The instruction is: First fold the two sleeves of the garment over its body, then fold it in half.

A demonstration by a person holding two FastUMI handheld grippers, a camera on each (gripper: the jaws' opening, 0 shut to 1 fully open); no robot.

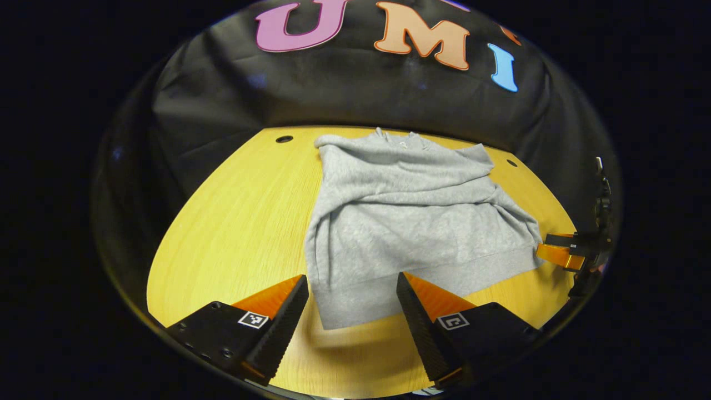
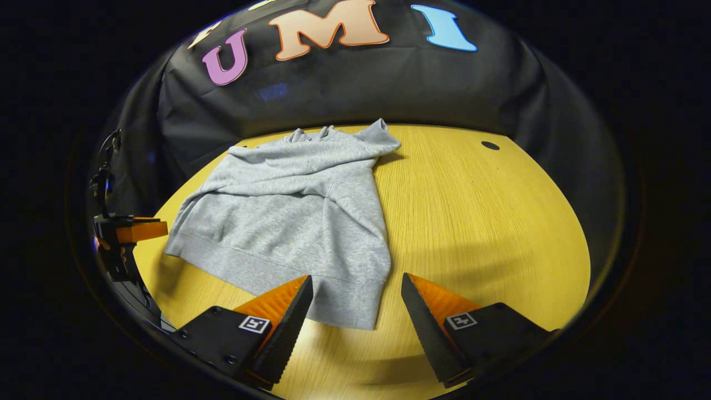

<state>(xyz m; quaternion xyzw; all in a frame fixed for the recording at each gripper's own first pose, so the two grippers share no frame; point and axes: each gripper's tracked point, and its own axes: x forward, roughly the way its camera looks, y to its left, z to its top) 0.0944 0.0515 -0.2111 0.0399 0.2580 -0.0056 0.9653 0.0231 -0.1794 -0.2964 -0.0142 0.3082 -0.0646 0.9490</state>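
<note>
A grey sweatshirt (image 1: 411, 222) lies flat on the yellow wooden table (image 1: 233, 222), neck toward the booth wall and both sleeves laid across its body. My left gripper (image 1: 352, 278) is open just above the table, its fingers on either side of the hem's near left corner. In the right gripper view the sweatshirt (image 2: 289, 222) spreads left of centre. There my right gripper (image 2: 355, 280) is open too, with the hem's right corner (image 2: 355, 308) lying between its fingers. Each gripper also appears at the edge of the other's view, the right gripper (image 1: 558, 250) and the left gripper (image 2: 133, 230).
The table (image 2: 477, 222) has small dark holes near its far edge (image 1: 284, 139) (image 2: 490, 145). Black booth cloth (image 1: 355, 89) hangs close behind the table. Bare wood lies to the left of the garment in the left gripper view and to its right in the right gripper view.
</note>
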